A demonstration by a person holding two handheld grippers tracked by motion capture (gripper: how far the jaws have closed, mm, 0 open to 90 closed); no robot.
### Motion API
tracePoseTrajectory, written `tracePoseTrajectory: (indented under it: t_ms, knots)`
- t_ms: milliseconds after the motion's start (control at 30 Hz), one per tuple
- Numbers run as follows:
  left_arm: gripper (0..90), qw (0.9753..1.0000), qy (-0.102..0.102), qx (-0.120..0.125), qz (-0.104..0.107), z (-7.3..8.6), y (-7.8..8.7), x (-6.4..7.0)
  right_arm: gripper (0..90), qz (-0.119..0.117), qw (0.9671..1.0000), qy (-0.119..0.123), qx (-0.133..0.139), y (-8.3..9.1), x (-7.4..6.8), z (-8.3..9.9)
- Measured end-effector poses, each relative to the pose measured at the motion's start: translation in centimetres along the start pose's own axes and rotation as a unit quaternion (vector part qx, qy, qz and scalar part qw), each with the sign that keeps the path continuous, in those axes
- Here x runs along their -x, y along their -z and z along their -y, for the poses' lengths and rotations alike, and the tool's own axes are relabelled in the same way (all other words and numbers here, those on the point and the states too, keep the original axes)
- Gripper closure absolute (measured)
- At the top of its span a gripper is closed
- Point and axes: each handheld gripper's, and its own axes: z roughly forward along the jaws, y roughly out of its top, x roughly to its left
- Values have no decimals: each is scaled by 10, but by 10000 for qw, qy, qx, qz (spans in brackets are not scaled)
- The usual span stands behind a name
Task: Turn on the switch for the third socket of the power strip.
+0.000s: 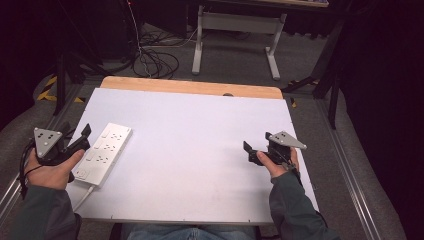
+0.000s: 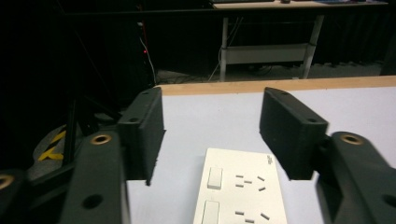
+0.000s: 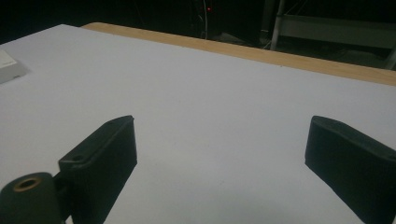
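A white power strip (image 1: 105, 152) with several sockets and switches lies at the left of the white tabletop (image 1: 200, 145), its cord (image 1: 82, 197) running off the near edge. My left gripper (image 1: 76, 131) is held just left of the strip, open. In the left gripper view the strip (image 2: 243, 191) lies below and ahead, between the spread jaws of the left gripper (image 2: 212, 135). My right gripper (image 1: 257, 142) hovers open at the right side over bare tabletop. The right gripper view has its jaws (image 3: 224, 154) wide apart with nothing between them, and a corner of the strip (image 3: 9, 65) far left.
A wooden strip (image 1: 190, 86) borders the table's far edge. Beyond it stand a white desk frame (image 1: 235, 30) and a tangle of cables (image 1: 155, 60) on the floor. Metal rails (image 1: 350, 175) run along the table's right side.
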Motion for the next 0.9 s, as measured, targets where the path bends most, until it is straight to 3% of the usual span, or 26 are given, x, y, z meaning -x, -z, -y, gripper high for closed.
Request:
tracePoseTrajectory:
  t_ms: [533, 900]
  knots:
    - [710, 9997, -118, -228, 54, -1, -3, -3, 104, 4, 10000, 67, -34, 0, -1, 0]
    - [829, 9993, -192, -277, 138, -1, -6, -2, 105, 1, 9999, 93, -53, -1, -1, 0]
